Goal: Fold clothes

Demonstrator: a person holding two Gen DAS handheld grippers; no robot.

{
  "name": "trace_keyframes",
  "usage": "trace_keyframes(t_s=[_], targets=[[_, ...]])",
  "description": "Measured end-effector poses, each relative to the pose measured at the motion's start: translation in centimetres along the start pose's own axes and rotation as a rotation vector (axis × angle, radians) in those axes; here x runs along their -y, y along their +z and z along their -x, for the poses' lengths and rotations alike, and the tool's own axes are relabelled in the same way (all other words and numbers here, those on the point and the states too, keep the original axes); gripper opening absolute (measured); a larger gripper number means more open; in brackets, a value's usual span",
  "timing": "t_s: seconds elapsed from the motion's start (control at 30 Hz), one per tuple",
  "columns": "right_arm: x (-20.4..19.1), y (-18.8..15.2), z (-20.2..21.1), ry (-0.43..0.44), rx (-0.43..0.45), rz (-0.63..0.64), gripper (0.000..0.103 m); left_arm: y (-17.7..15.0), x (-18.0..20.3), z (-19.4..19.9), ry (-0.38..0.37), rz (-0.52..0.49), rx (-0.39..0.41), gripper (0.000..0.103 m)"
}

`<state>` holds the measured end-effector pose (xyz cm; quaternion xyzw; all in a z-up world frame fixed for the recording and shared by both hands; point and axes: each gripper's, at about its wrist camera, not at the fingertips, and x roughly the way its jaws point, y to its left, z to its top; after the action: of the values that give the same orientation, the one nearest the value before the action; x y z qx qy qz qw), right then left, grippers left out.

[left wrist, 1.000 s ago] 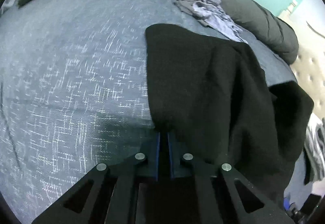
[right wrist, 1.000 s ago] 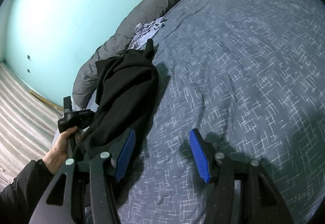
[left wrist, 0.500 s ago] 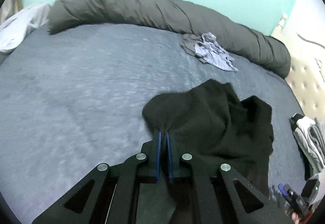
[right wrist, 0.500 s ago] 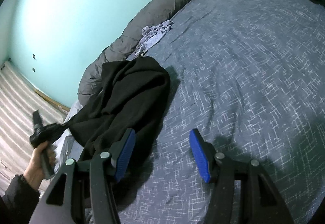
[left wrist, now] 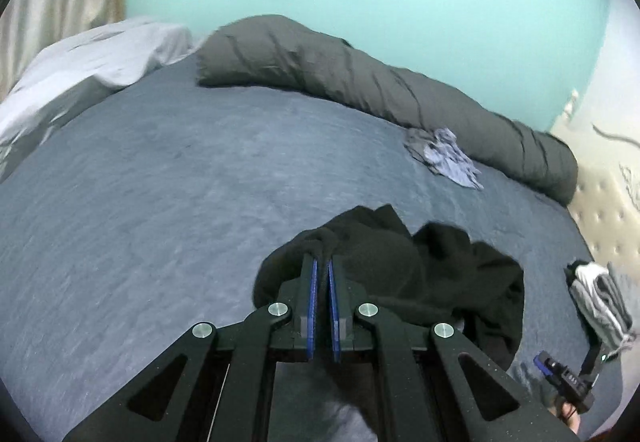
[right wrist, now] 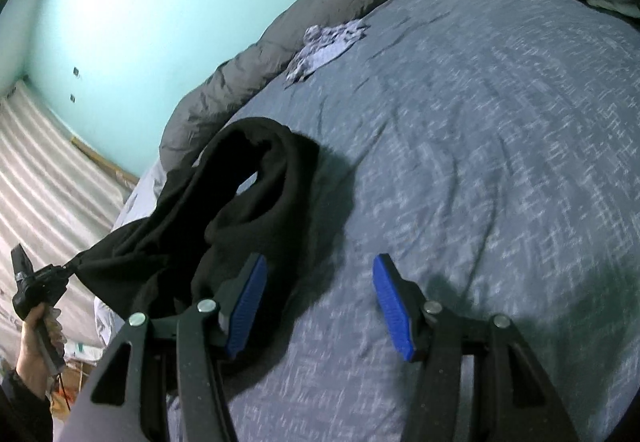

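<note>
on the bed (right wrist: 480, 121), black garment (left wrist: 384, 266) pinched in left gripper (left wrist: 322, 266)

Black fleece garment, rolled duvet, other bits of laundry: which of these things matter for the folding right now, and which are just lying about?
In use:
- black fleece garment
- left gripper, shut on it
- right gripper, open beside it
- blue-grey patterned bedspread, the work surface

Lying about:
- rolled dark grey duvet
- crumpled pale blue cloth
- grey and white clothes pile
</note>
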<state>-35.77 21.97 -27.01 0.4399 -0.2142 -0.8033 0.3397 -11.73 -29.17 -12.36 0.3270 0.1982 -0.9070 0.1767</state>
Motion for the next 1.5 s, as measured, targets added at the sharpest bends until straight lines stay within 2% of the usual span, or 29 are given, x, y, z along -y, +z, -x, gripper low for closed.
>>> trace_keyframes(t_s=[0.1,0.23,0.53,0.57,0.63,0.7,0.87,0.97,1.07,1.23,1.3,1.37,1.43,1.47,1.5], targets=[[-0.9,-1.0,0.2,-0.005,-0.030,0.012,0.057,-2.2,-2.2,0.5,0.036,0.022,-0.026,0.006],[-1.8,-2.3,0.2,-0.023,-0.072,0.014,0.062,-5.9,-3.3,-0.6,0.034,0.042,-0.067,0.006],[-3.3,-2.8,-0.4,-0.081,-0.142,0.046,0.067,-11.6,-3.4,-2.7,-0.003,0.151,-0.034,0.008],[-3.6,-2.7,-0.7,-0.089,-0.151,0.057,0.068,-12.1,-3.3,-2.6,-0.005,0.157,-0.023,0.010],[-4.2,-2.4,-1.4,-0.107,-0.161,0.076,0.072,-12.8,-3.1,-2.6,-0.017,0.162,-0.009,0.023],[-4.8,-1.9,-2.3,-0.120,-0.168,0.086,0.074,-13.6,-2.9,-2.6,-0.028,0.166,0.002,0.049],[-6.3,-1.1,-4.9,-0.139,-0.182,0.119,0.074,-14.6,-2.8,-2.7,-0.057,0.190,0.002,0.054],[-6.4,-0.9,-6.4,-0.137,-0.196,0.091,0.074,-14.9,-2.4,-2.1,-0.056,0.170,0.013,0.066],[-6.5,-0.9,-7.6,-0.157,-0.209,0.074,0.074,-15.2,-2.1,-1.4,-0.051,0.145,0.027,0.068],[-8.1,-1.0,-9.0,-0.162,-0.217,0.137,0.074,-15.2,-3.6,-0.2,-0.028,0.167,0.074,0.068],[-8.5,-0.9,-9.3,-0.170,-0.203,0.155,0.074,-15.2,-4.3,0.3,-0.019,0.179,0.093,0.075],[-8.6,-0.8,-9.5,-0.173,-0.189,0.163,0.066,-15.1,-5.0,0.7,-0.009,0.190,0.112,0.078],[-8.9,-0.6,-9.6,-0.186,-0.178,0.194,0.044,-15.3,-5.3,0.2,-0.002,0.202,0.094,0.078],[-9.2,-0.4,-9.4,-0.195,-0.168,0.219,0.038,-15.3,-5.4,0.1,-0.004,0.206,0.092,0.078],[-9.6,-0.2,-9.2,-0.204,-0.155,0.247,0.026,-15.4,-5.4,0.0,-0.006,0.210,0.089,0.078]])
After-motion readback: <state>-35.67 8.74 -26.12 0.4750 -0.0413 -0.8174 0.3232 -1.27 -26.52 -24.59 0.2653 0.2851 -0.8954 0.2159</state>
